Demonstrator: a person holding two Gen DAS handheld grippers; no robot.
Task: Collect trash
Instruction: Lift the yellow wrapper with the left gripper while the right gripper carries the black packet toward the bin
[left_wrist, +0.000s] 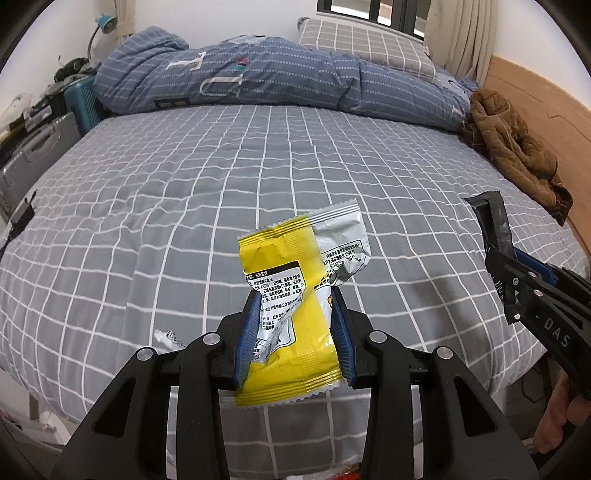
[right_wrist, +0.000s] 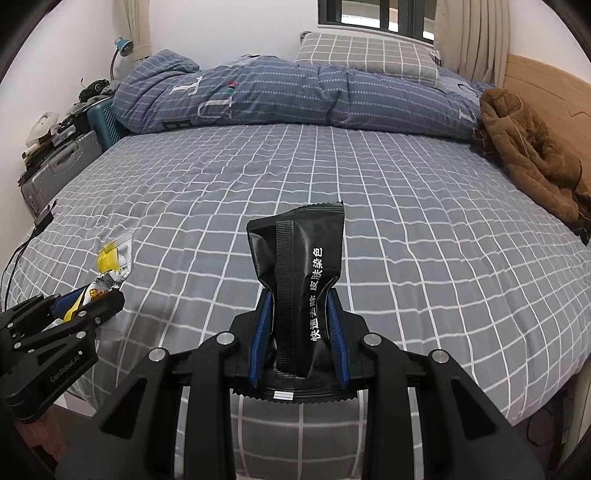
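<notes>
My left gripper (left_wrist: 295, 291) is shut on a crumpled yellow and silver snack wrapper (left_wrist: 280, 251), held upright above the grey checked bed (left_wrist: 221, 177). In the right wrist view the same wrapper (right_wrist: 110, 258) sticks out of the left gripper (right_wrist: 92, 299) at the lower left. My right gripper (right_wrist: 299, 291) is shut on a black sachet (right_wrist: 295, 240) with white lettering, also lifted off the sheet. The left wrist view shows that gripper (left_wrist: 517, 266) and the black sachet (left_wrist: 493, 218) at the right edge. A small silver scrap (left_wrist: 168, 338) lies on the sheet near the bed's front edge.
A folded blue quilt (left_wrist: 258, 77) and a checked pillow (left_wrist: 362, 40) lie at the far side of the bed. A brown jacket (left_wrist: 517, 147) is heaped against the wooden headboard (left_wrist: 535, 96) on the right. Suitcases (left_wrist: 40, 151) stand left of the bed, and a black charger with cable (left_wrist: 22, 214) rests on its left edge.
</notes>
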